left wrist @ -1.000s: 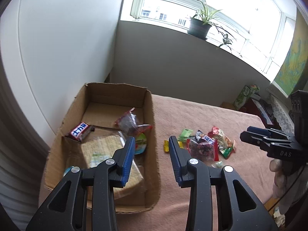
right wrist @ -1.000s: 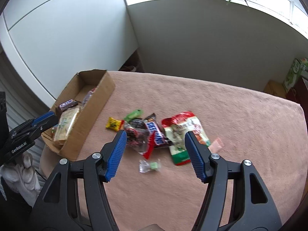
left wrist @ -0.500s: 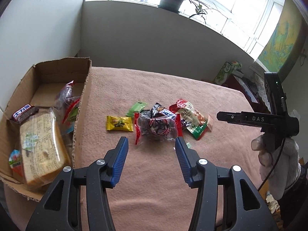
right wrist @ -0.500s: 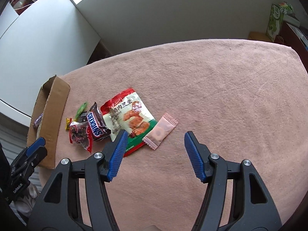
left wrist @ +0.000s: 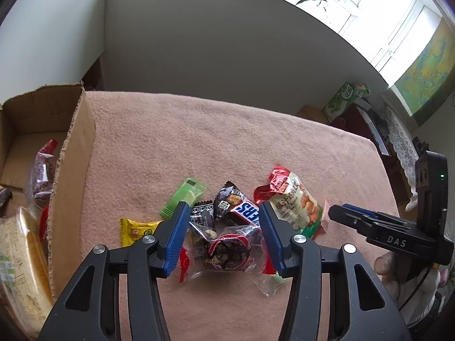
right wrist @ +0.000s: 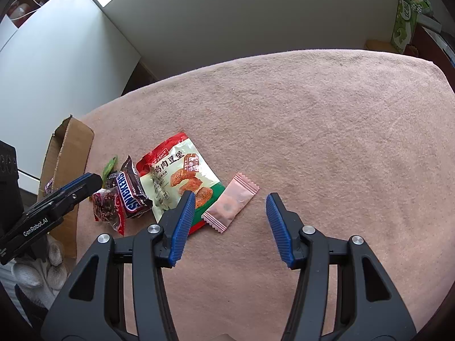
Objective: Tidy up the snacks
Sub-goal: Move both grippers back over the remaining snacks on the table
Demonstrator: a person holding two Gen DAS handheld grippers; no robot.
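A pile of snacks lies on the pink cloth: a clear bag of dark sweets with red ends (left wrist: 227, 251), a Snickers bar (left wrist: 246, 213), a green sachet (left wrist: 184, 196), a yellow sachet (left wrist: 136, 230), a red-and-white bean snack pack (right wrist: 182, 179) and a pink sachet (right wrist: 230, 203). My left gripper (left wrist: 224, 236) is open, its fingers on either side of the clear bag. My right gripper (right wrist: 230, 223) is open just above the pink sachet. The cardboard box (left wrist: 71, 170) at the left holds several snacks.
The right gripper (left wrist: 369, 224) shows at the right of the left wrist view, the left gripper (right wrist: 57, 199) at the left of the right wrist view. A green carton (right wrist: 406, 22) stands beyond the table's far right corner. A wall runs behind the table.
My left gripper swung right from over the box to the snack pile and came down around the clear bag. My right gripper moved right and lower, toward the pink sachet.
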